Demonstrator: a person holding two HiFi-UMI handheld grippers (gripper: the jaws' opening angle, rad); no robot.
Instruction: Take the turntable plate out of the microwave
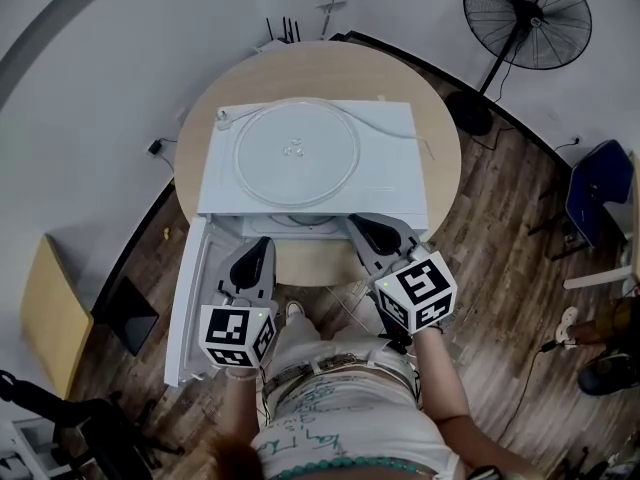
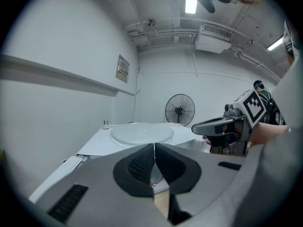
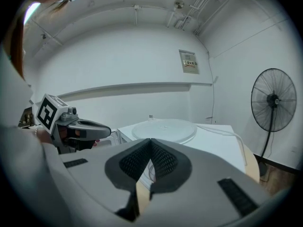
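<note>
Status: the turntable plate (image 1: 297, 153) is already out. It lies flat on the top of the microwave (image 1: 400, 183), left of centre, clear of the cavity. The microwave door (image 1: 185, 298) is swung open at the person's left.

Both sets of fingers are pressed together with nothing between them. The left gripper (image 1: 258, 253) and right gripper (image 1: 365, 230) are held side by side, well apart, just in front of the open cavity and below the level of the plate. No contact with the plate is seen in either gripper view.

Judged step: clearing away from the oven front, extraction judged complete.

To be done well:
- Grippers should be drawn back toward the body at a level attitude, not lifted. The glass rim sits above and ahead of the fingertips, and a knock from below could slide it on the smooth top.
- The door side should be given room by the left gripper.
- The white power cord (image 1: 385, 126) is looped round the far and right side of the plate and should not be snagged.
- If the plate needs relocating, little bare counter (image 1: 445, 148) is left. The rim should be clamped on opposite sides and kept level.
</note>
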